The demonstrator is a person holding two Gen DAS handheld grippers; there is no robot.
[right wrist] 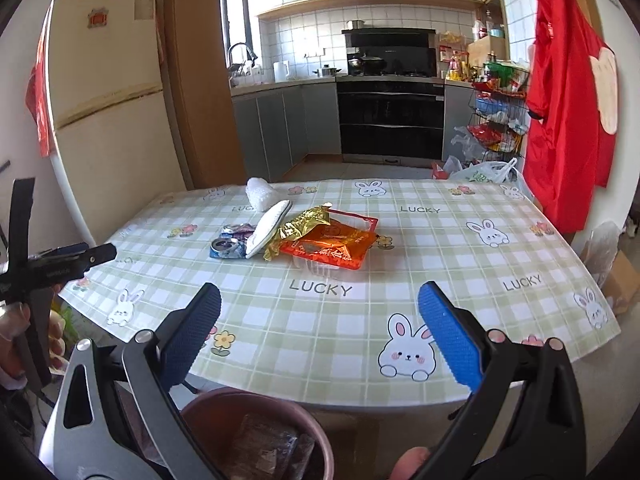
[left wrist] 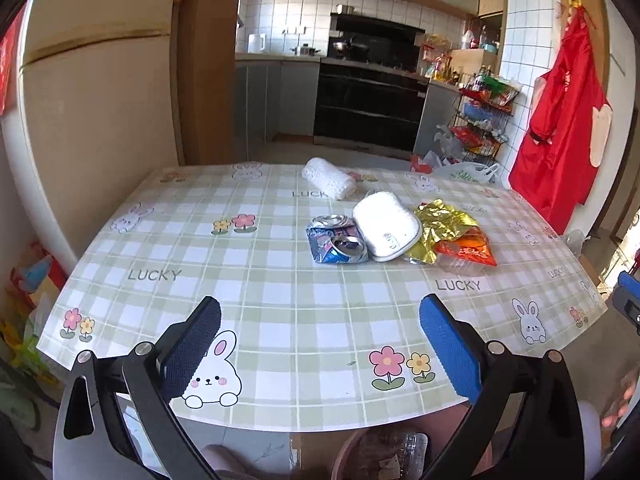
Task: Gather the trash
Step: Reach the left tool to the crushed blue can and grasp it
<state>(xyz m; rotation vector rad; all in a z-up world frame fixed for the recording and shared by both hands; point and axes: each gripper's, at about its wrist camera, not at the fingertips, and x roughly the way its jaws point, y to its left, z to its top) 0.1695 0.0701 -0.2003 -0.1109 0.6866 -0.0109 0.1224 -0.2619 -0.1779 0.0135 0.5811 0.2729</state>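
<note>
**Trash heaped mid-table, both grippers held wide at the near edge**

The left gripper (left wrist: 320, 336) hangs over the near edge of the table (left wrist: 280, 320), its two blue-padded fingers (left wrist: 448, 348) spread wide with nothing between them. The right gripper (right wrist: 320, 334) sits the same way further right along that edge, fingers far apart and empty.

The trash lies in one cluster around the middle of the checked tablecloth, well apart from both grippers. At the left of the heap is a crushed blue can (left wrist: 338, 240), flattened, its silver top facing the near side. Touching its right side is a white oval pad (left wrist: 386, 226), which leans up against the wrappers in the right wrist view. Next to that is a crumpled gold foil wrapper (left wrist: 442, 226), and under and to the right of it an orange snack packet (left wrist: 468, 250). The packet seems to rest on a clear plastic tray, though the tray's outline is faint. Beyond the heap, toward the far edge, a white roll of knobbly material (left wrist: 328, 178) lies on its side, apart from the rest.

Below the near edge of the table stands a reddish-brown bin (right wrist: 280, 412), with dark wrappers already inside. At the left of the right wrist view the left gripper's black frame shows, held by a hand (right wrist: 20, 340).
</note>
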